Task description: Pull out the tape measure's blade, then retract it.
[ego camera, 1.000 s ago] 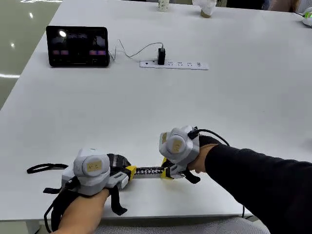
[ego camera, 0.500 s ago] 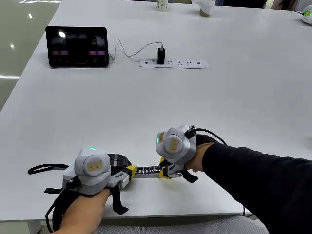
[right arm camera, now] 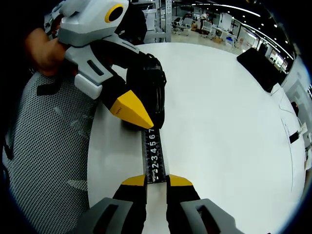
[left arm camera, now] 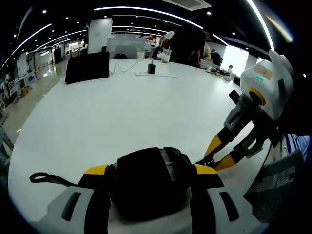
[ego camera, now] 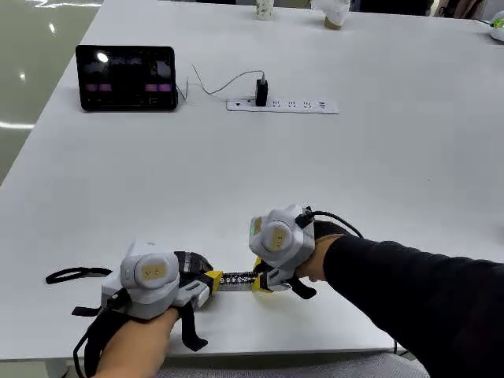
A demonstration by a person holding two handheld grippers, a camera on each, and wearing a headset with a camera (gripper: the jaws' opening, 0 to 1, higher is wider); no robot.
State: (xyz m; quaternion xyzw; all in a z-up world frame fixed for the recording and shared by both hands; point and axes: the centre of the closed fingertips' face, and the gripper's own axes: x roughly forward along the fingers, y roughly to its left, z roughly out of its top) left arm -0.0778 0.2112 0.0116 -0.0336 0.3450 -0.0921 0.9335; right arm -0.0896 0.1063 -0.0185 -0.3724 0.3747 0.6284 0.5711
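Clamping, left tongs: clenched on the black tape measure case, one yellow tip on each flank, case resting on the counter.
Right tongs: closed on the free end of the blade, tips pinching it from either side.
Blade: a short run is exposed, flat and printed side up, just above the counter.
Axis: blade runs straight from the case mouth into the right tongs, in line with them; in the head view that is left-right along the near counter edge.
Key relation: case lies to the left of the right tongs and close. Any pull or feed-back looks like it must stay on that line, or the blade could kink.
Nearer hand: both are on the task thing; the right one owns the moving end.
Wrist strap: trails left from the case, slack.
Counter: white, glossy.
Far side: dark tablet, power strip with a plugged charger.
Room: open office, ceiling strip lights.
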